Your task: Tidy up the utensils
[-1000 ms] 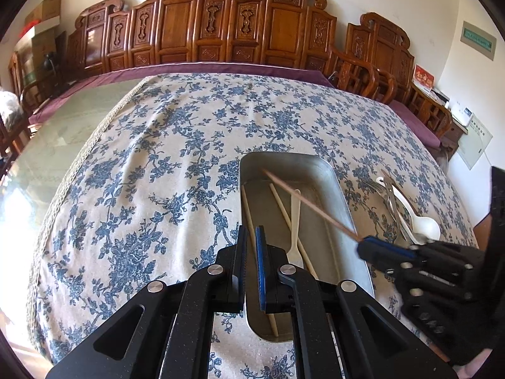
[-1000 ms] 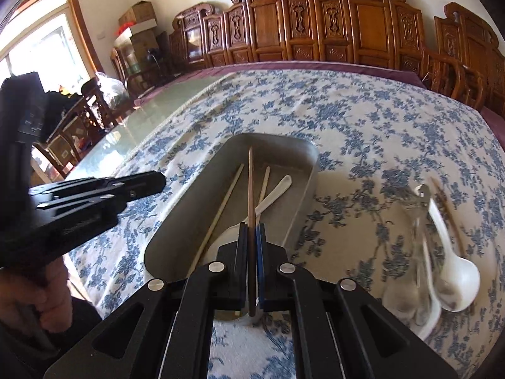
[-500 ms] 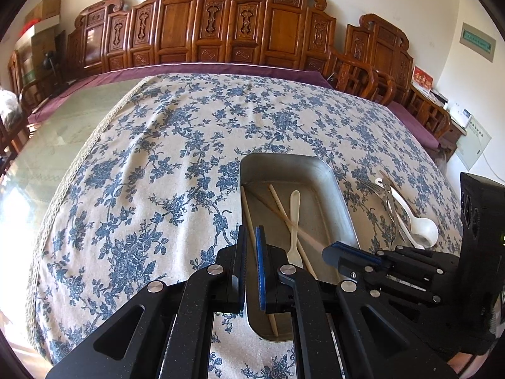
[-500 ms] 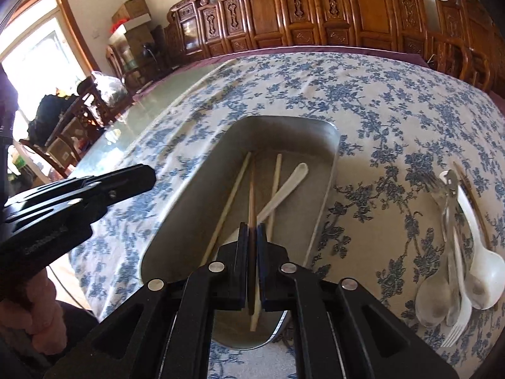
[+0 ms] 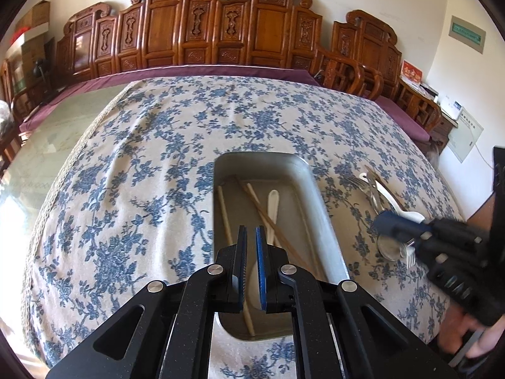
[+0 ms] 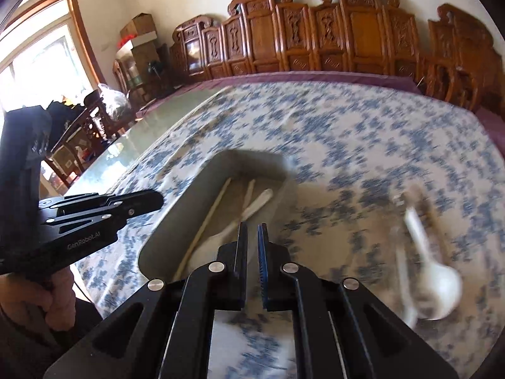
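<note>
Now the empty right gripper [image 6: 252,263], jaws nearly together, should open over the utensil pile [image 5: 383,218] right of the tray [image 5: 318,195]; left gripper [image 5: 249,268] waits, closed, empty.

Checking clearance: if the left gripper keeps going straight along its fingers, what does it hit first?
Probably the white spoon lying in the metal tray, directly ahead of the left gripper; depth is unclear.

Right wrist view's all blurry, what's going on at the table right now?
A person is sorting utensils into the metal tray, which already holds chopsticks and a white spoon. The right gripper, empty, is over the loose pile of spoons and forks on the tablecloth. The left gripper hovers shut at the tray.
</note>
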`<state>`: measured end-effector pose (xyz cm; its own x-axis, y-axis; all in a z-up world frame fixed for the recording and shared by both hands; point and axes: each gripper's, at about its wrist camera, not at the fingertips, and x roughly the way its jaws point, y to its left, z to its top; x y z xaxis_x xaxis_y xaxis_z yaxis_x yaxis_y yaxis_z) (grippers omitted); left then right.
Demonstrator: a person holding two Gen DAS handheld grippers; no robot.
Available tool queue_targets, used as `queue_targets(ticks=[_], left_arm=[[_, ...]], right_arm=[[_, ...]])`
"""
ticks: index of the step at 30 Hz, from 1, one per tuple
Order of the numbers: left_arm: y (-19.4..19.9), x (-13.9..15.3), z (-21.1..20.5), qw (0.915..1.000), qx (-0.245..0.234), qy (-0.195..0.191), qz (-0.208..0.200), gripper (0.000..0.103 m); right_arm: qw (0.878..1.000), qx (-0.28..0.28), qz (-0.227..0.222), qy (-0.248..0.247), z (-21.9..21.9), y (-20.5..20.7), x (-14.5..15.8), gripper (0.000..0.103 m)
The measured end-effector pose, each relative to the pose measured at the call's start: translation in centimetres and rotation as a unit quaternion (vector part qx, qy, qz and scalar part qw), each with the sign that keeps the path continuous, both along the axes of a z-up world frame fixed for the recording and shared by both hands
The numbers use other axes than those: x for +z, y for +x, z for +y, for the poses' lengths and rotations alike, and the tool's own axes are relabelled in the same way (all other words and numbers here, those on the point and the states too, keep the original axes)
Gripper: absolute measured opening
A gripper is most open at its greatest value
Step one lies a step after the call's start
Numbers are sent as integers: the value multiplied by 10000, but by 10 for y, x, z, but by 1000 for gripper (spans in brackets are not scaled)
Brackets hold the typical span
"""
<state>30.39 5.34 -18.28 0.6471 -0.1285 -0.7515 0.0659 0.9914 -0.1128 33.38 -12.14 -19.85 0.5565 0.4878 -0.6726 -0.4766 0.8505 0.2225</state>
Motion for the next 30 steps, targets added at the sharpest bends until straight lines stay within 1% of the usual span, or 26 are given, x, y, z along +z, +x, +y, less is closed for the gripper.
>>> queue_targets(ticks=[6,10,12,13,14,17,18,20,22,25,28,29,30], left_arm=[[-3,0,-14,9998,-179,-20,-32,5],[-5,0,-22,9996,-262,-55,-40,5],[-7,0,-27,9995,-312,-57,-39,8],[-8,0,-31,9994,-344,-52,-44,14],[-9,0,-35,9993,-379,-45,-65,18],[-12,0,-45,9987,-498,-40,-72,20],[-13,-1,-50,9985,-535,-33,-74,21],[-14,-2,-56,9982,-603,-30,-69,28],[-17,-3,-62,9978,-662,-13,-67,30],[-19,-5,-73,9971,-759,12,-46,35],[-20,-6,-81,9966,-826,45,-41,38],[-21,-6,-83,9964,-840,48,-41,38],[-21,-7,-84,9963,-854,53,-40,39]], right_arm=[[9984,-269,-392,-296,-49,-7,19,9],[9966,-473,-535,-409,-80,-11,24,9],[9954,-649,-549,-430,-100,-11,25,9],[9951,-723,-528,-412,-108,-11,24,9],[9946,-811,-506,-395,-118,-11,22,9],[9920,-1072,-481,-454,-141,-10,14,16],[9909,-1171,-462,-480,-150,-9,9,16],[9900,-1272,-390,-471,-158,-7,1,16],[9890,-1365,-307,-486,-165,-4,-9,16],[9889,-1404,-149,-463,-171,0,-25,18],[9909,-1278,15,-416,-166,3,-37,20],[9917,-1221,51,-391,-163,4,-39,22],[9930,-1119,107,-370,-159,5,-43,26]])
